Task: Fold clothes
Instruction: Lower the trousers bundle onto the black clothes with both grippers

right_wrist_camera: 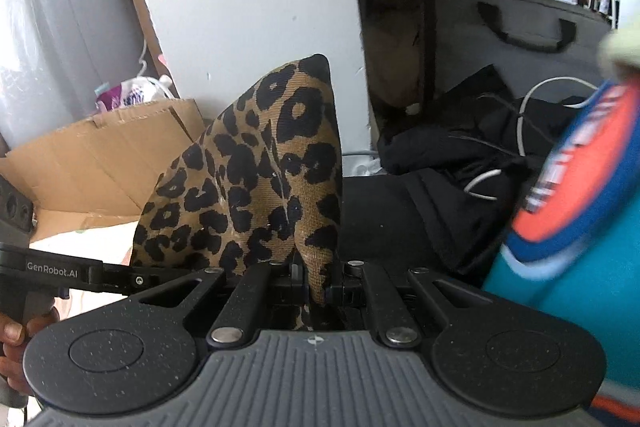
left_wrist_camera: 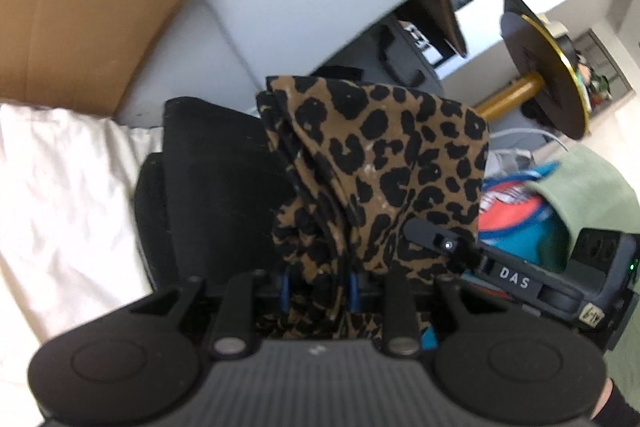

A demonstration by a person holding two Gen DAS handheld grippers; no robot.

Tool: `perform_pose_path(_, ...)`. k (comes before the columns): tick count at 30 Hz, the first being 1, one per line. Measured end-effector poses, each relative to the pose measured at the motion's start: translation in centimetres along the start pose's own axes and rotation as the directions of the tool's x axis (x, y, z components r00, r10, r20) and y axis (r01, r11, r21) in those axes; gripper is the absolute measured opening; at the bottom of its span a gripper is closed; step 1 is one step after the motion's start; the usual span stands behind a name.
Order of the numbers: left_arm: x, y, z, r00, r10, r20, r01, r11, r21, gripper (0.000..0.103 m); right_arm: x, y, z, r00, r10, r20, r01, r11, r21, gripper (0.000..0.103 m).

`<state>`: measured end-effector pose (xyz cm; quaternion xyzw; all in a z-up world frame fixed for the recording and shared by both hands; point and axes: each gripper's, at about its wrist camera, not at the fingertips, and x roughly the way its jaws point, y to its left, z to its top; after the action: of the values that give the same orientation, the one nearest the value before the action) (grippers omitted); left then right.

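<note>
A leopard-print garment hangs bunched and partly folded in the air. My left gripper is shut on its lower folds, which sit between the blue pads. In the right wrist view the same leopard-print garment rises in a peak, and my right gripper is shut on its lower edge. One right fingertip lies against the cloth in the left wrist view. The two grippers are close together, with the left gripper's body at the left edge of the right wrist view.
A folded black garment lies on a white sheet behind the leopard cloth. Cardboard stands at the back left. A teal, orange and blue garment and a green one lie at the right, near black clothing and a grey bag.
</note>
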<state>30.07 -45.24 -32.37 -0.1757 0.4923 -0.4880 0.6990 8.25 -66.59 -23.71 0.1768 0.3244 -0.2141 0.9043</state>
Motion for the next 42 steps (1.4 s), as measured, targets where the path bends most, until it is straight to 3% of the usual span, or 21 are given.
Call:
perform_pose_path(8, 2.4, 2.8, 1.3, 1.0, 0.009, 0.003, -0.009, 0.996, -0.089, 0.026, 4.8, -1.7, 0.9, 0.999, -0.009, -0.042, 0.012, 0.996, 0.083, 0.005)
perform_pose_path(31, 4.8, 6.6, 1.6, 0.997, 0.065, 0.044, -0.053, 0.97, -0.235, 0.024, 10.3, -0.7, 2.8, 0.993, -0.101, -0.054, 0.1, 0.995, -0.022, 0.007)
perform_pose_path(34, 5.0, 7.0, 1.5, 0.995, 0.089, 0.037, -0.077, 0.965, -0.249, 0.028, 10.3, -0.2, 3.0, 0.991, -0.129, -0.034, 0.127, 0.99, -0.052, 0.018)
perform_pose_path(36, 5.0, 7.4, 1.6, 0.994, 0.106, 0.023, -0.095, 0.957, -0.275, 0.035, 9.3, 0.6, 3.1, 0.982, -0.187, 0.019, 0.187, 0.976, -0.107, 0.044)
perform_pose_path(42, 4.5, 6.2, 2.6, 0.986, 0.166, 0.001, -0.162, 0.964, -0.213, 0.036, 6.7, 1.2, 2.1, 0.99, -0.126, 0.068, 0.131, 0.989, -0.075, 0.045)
